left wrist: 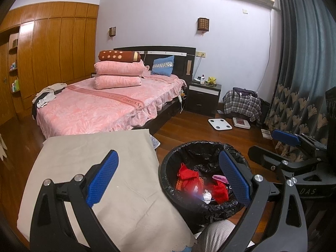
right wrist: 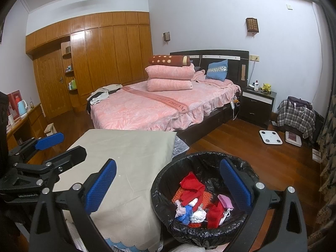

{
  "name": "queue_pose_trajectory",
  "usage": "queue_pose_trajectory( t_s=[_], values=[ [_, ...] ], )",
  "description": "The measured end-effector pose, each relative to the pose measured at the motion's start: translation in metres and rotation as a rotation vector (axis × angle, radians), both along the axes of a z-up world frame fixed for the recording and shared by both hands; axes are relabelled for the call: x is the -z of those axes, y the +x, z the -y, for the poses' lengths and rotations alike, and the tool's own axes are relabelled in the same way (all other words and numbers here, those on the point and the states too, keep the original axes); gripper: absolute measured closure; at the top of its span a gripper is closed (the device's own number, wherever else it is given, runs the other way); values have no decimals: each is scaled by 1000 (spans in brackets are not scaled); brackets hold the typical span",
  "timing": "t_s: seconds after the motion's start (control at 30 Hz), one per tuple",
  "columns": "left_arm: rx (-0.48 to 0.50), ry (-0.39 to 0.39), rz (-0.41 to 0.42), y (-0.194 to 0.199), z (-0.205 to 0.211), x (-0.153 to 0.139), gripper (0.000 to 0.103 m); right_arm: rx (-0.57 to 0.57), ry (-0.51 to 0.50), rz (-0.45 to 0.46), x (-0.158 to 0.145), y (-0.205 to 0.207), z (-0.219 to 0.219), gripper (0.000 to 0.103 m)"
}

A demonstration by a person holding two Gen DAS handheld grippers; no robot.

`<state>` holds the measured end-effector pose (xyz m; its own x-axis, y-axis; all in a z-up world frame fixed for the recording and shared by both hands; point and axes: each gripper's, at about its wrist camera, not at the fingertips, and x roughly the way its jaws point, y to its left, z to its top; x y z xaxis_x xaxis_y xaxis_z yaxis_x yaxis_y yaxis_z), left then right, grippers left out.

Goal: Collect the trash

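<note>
A round bin with a black liner stands on the wooden floor beside a low table under a beige cloth. Inside lie red wrappers, pink scraps and crumpled white and blue pieces. My left gripper is open, one finger over the cloth, the other over the bin, nothing between them. My right gripper is open too and straddles the same spot, empty. The other gripper shows at the right edge of the left wrist view and the left edge of the right wrist view.
A bed with pink covers stands behind the table. A dark nightstand, a white scale, a plaid-covered pile and a blue curtain are at the right. A wooden wardrobe lines the far wall.
</note>
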<state>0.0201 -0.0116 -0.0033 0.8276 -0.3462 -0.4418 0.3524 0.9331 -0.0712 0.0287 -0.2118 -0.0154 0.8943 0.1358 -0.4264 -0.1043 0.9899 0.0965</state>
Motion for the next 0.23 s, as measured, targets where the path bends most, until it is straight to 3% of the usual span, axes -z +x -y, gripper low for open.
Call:
queue_pose_trajectory(
  t_s=[0.23],
  values=[
    [-4, 1, 1, -2, -1, 3, 9, -1, -1, 0, 2, -1, -2, 6]
  ],
)
